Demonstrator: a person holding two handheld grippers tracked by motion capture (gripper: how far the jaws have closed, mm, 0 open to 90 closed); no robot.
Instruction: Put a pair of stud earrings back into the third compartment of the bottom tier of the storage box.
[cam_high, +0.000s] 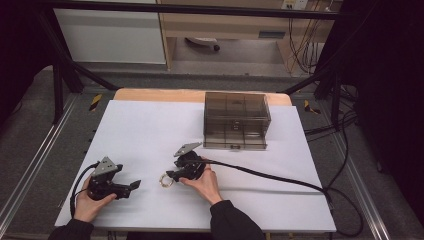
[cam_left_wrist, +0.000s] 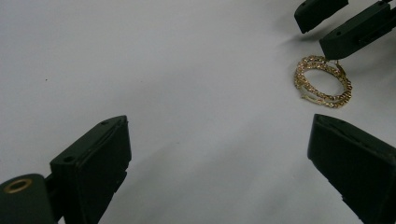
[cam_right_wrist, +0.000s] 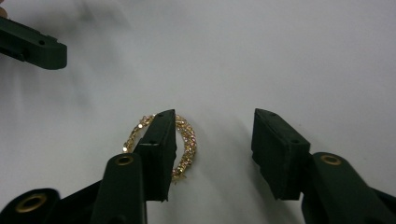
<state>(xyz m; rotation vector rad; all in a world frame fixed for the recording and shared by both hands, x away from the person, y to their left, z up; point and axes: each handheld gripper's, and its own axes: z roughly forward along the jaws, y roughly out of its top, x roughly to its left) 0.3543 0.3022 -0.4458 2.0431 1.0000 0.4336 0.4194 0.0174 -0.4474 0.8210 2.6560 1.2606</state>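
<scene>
A gold chain-link hoop (cam_high: 165, 181) lies flat on the white sheet (cam_high: 150, 130) near the front middle. My right gripper (cam_high: 170, 175) is open right at it. In the right gripper view, the hoop (cam_right_wrist: 187, 140) is partly covered by that gripper's (cam_right_wrist: 215, 116) left jaw, and the right jaw stands apart over bare sheet. I cannot tell if the jaw touches it. My left gripper (cam_high: 131, 188) rests open at the front left, pointing toward the hoop. In the left gripper view, the hoop (cam_left_wrist: 322, 81) lies ahead of this gripper (cam_left_wrist: 217, 123), with the right gripper (cam_left_wrist: 313, 32) just behind.
A smoky transparent drawer box (cam_high: 236, 120) stands at the back of the sheet, right of centre. The right gripper's black cable (cam_high: 280, 177) trails across the sheet to the right edge. Black frame bars (cam_high: 65, 65) surround the table.
</scene>
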